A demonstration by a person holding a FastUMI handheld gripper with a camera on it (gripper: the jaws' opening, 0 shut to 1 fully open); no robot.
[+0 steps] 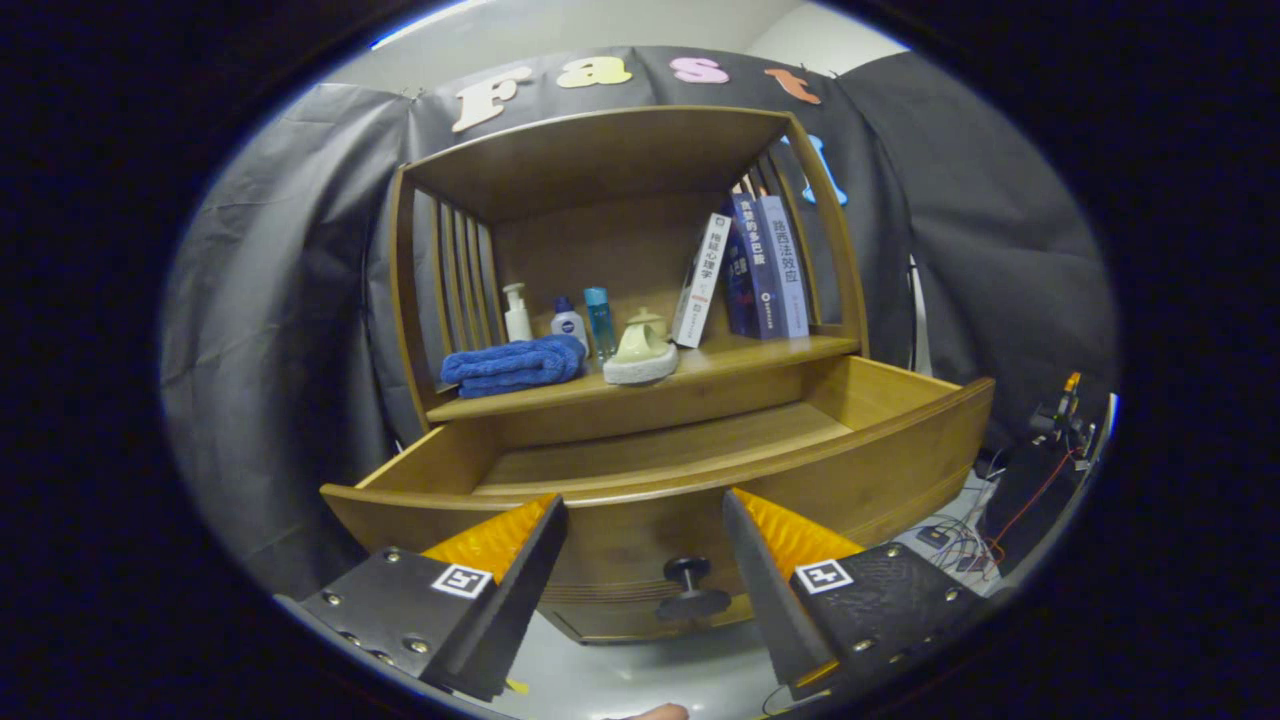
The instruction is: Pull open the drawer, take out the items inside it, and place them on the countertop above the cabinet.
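A wooden cabinet stands ahead with its drawer [660, 470] pulled out toward me. The drawer's floor shows bare wood; I see no item in the part that shows. Its dark round knob [688, 573] sits low on the drawer front, between my fingers. On the countertop [740, 362] above the drawer lie a folded blue towel [515, 363] and a pale green teapot-shaped item on a white sponge [640, 350]. My gripper [645, 515] is open, just in front of the drawer front, holding nothing.
At the back of the countertop stand three small bottles [560, 320] and, to the right, several books [755, 265] leaning upright. A wooden top shelf roofs the countertop, with slatted sides. Cables and equipment [1010, 500] lie on the floor at the right.
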